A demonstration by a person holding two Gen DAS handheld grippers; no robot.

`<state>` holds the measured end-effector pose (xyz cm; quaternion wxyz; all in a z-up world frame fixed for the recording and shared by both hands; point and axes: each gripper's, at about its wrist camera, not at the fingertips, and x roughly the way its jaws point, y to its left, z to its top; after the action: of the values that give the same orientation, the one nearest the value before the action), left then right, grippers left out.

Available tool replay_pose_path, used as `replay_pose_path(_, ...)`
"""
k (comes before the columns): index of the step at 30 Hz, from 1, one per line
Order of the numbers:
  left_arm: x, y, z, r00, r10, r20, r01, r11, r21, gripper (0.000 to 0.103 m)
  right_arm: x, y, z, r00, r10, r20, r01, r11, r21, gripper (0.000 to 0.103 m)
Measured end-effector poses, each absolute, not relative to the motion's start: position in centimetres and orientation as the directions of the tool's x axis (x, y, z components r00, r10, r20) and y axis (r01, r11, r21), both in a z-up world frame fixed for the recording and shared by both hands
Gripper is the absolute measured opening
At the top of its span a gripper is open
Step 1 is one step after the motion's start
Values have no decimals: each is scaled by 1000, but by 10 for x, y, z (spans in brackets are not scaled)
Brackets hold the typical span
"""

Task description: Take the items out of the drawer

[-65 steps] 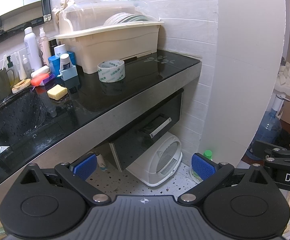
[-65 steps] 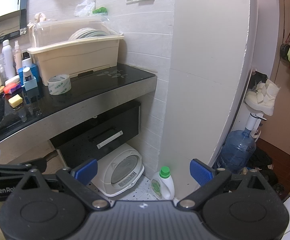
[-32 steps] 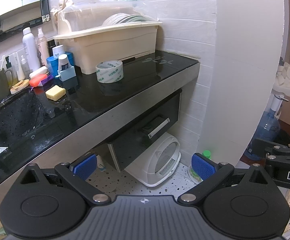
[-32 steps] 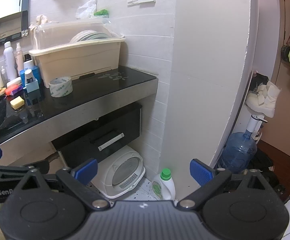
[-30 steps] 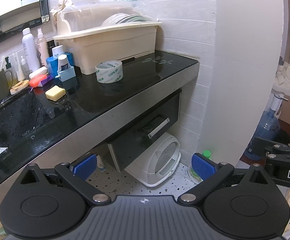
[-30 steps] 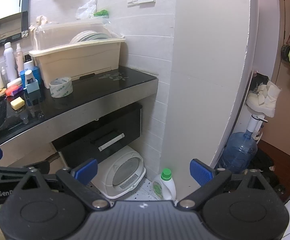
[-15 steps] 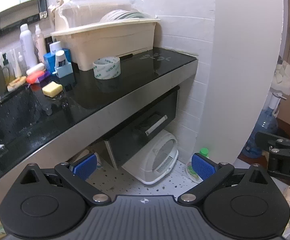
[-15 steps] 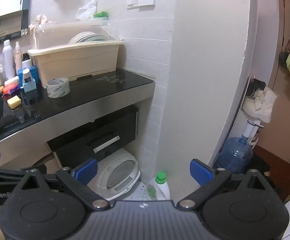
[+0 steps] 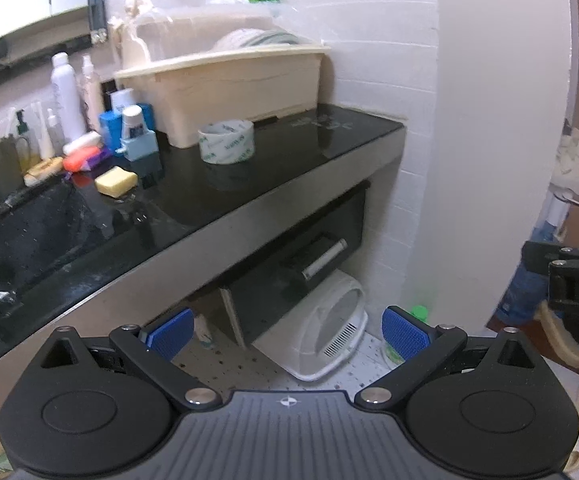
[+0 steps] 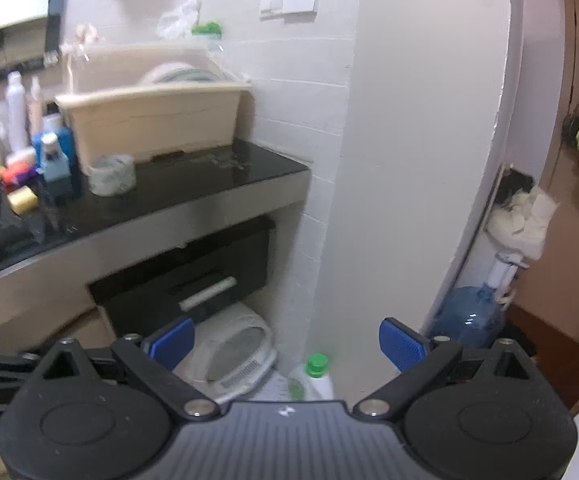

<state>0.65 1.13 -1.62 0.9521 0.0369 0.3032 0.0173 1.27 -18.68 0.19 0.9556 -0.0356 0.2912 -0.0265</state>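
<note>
The drawer (image 9: 297, 256) sits under the right end of the black counter (image 9: 249, 184), its dark front facing out with a pale bar handle (image 9: 323, 258) set across the middle. It looks shut or nearly so, and nothing inside it can be seen, so the items are hidden for now. A white litter box (image 9: 325, 328) stands on the floor just below it.

The left gripper (image 9: 285, 330) is held well apart from the drawer, jaws wide and empty. The right gripper (image 10: 283, 340) is the same, jaws spread wide with nothing between them, looking at the drawer (image 10: 185, 272) and its handle (image 10: 207, 292) from further right; this view is blurred.

The drawer is probably a stiff box on runners, light enough to slide with a steady pull but apt to stick or skew if tugged from one end. The handle is the place to grip: close the pads (image 9: 169, 332) over the middle of the bar and pull straight out. The bar looks smooth, so a firm pinch matters. How the items inside will handle cannot be told until it is open
</note>
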Motion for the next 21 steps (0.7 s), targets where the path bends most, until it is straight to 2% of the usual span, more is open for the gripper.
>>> replay_pose_path(3,8,15,-20,825,62,-562,-14,996,90,101,25,-190,-3,820,-60,-569,27,997,-67,99)
replay_pose_path(9,4,16,-29,852,87,-517,-41,994,101,101,49,-202,-19,805,73,-589,-25,996,90,99)
replay_pose_path(13,7,27,-35,841,13,-541,7,999,35,101,70,-206,-28,791,154,-593,-51,981,187,99)
replay_pose_path(16,9,34,-42,839,11,-544,-12,1000,2,101,86,-208,-35,781,209,-589,-67,965,253,99)
replay_pose_path(21,9,35,-56,849,82,-523,-54,996,68,101,118,-195,-48,760,195,-619,-81,975,209,99)
